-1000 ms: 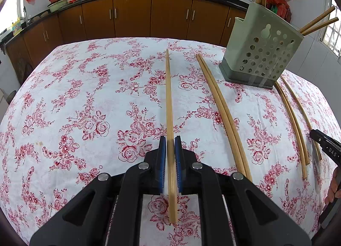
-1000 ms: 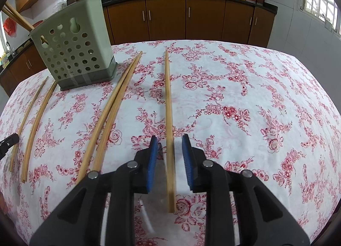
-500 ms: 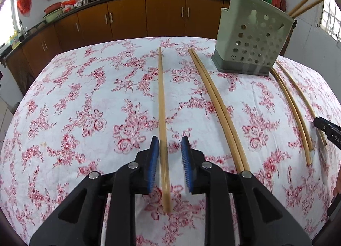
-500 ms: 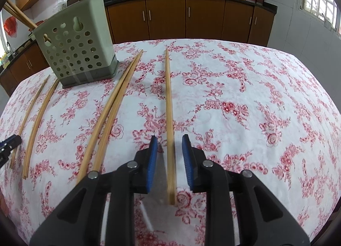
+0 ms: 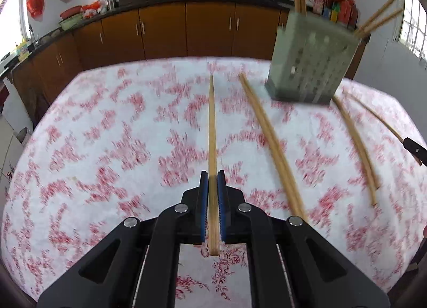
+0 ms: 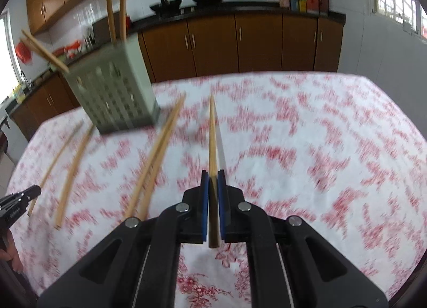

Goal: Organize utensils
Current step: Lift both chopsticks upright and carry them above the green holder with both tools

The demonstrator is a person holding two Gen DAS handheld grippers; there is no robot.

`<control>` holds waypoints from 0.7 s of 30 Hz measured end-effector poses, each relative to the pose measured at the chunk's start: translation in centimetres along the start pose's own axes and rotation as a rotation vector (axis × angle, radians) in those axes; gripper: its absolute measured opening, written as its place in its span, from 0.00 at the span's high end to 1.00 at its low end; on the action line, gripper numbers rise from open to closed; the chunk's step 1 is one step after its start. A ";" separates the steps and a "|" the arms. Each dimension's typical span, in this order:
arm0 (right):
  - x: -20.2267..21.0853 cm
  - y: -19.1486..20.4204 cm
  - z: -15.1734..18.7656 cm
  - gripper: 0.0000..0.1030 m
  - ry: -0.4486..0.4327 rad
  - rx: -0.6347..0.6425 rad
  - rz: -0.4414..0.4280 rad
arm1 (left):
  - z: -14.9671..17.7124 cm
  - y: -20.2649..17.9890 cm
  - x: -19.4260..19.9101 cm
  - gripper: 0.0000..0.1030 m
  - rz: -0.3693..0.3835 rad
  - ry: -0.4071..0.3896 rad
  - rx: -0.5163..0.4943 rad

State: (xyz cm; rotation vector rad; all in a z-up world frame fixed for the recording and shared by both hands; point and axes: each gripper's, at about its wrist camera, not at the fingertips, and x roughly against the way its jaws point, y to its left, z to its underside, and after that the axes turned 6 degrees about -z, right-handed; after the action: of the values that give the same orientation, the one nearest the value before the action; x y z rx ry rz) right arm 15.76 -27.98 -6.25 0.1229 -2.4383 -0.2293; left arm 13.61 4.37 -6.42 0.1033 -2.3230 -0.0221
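In the left wrist view my left gripper (image 5: 212,176) has its jaws closing, and the blue pads press on the near end of a wooden chopstick (image 5: 211,126) that points straight ahead over the floral cloth. In the right wrist view my right gripper (image 6: 212,174) is closing too, its pads clamped on another chopstick (image 6: 212,134) whose far end looks raised off the cloth. A green perforated utensil holder (image 5: 312,68) (image 6: 112,94) stands at the back with several chopsticks sticking out of it.
A pair of chopsticks (image 5: 269,142) (image 6: 157,153) lies side by side on the table between the held ones. Two more chopsticks (image 5: 355,145) (image 6: 72,169) lie beyond the holder's base. Brown kitchen cabinets (image 5: 186,30) run behind the table (image 5: 80,148).
Half a second ago both grippers stood open around their chopsticks. Both have since closed on them and risen, and the pictures are blurred by the motion.
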 end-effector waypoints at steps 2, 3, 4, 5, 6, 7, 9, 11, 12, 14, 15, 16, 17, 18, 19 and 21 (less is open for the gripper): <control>1.3 0.1 -1.1 0.93 -0.050 0.000 -0.006 | -0.8 0.4 1.2 0.93 0.014 -0.037 0.017; 1.9 0.1 -1.7 0.93 -0.073 0.000 -0.008 | -1.3 0.6 1.8 0.93 0.021 -0.057 0.027; 2.4 0.2 -2.3 0.93 -0.094 0.000 -0.011 | -1.9 0.8 2.6 0.93 0.033 -0.080 0.041; 3.2 0.3 -2.9 0.93 -0.123 0.000 -0.015 | -2.5 1.0 3.3 0.93 0.045 -0.104 0.054; 3.5 0.3 -3.4 0.93 -0.138 -0.002 -0.018 | -2.9 1.2 3.8 0.93 0.051 -0.120 0.062; 4.1 0.3 -4.0 0.93 -0.163 -0.002 -0.024 | -3.5 1.4 4.5 0.93 0.060 -0.144 0.074; 4.9 0.4 -4.7 0.93 -0.194 -0.003 -0.030 | -4.4 1.8 5.5 0.93 0.078 -0.179 0.097; 5.8 0.7 -5.5 0.93 -0.233 0.000 -0.041 | -5.2 2.2 6.7 0.93 0.096 -0.218 0.124; 6.1 0.8 -5.7 0.93 -0.245 0.001 -0.044 | -5.6 2.3 7.3 0.93 0.103 -0.235 0.134; 6.6 1.0 -6.1 0.93 -0.268 0.006 -0.049 | -6.4 2.5 8.4 0.93 0.110 -0.272 0.148; 6.8 1.0 -6.3 0.93 -0.275 0.007 -0.051 | -6.7 2.5 8.8 0.93 0.110 -0.288 0.151; 6.9 1.1 -6.4 0.93 -0.279 0.008 -0.053 | -6.8 2.5 9.0 0.93 0.108 -0.296 0.152; 6.9 1.1 -6.6 0.93 -0.281 0.010 -0.053 | -7.1 2.6 9.3 0.93 0.106 -0.304 0.151; 6.9 1.1 -6.7 0.93 -0.283 0.011 -0.054 | -7.3 2.5 9.5 0.93 0.105 -0.312 0.150; 6.9 1.2 -6.8 0.93 -0.287 0.014 -0.057 | -7.4 2.7 9.6 0.93 0.105 -0.315 0.148; 7.0 1.5 -6.8 0.93 -0.294 0.019 -0.058 | -7.5 2.6 9.8 0.93 0.101 -0.323 0.144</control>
State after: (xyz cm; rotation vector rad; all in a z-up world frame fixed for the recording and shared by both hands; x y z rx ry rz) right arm 14.70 -28.46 3.60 0.1788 -2.7318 -0.2661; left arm 12.28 6.31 5.98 0.0573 -2.6484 0.1924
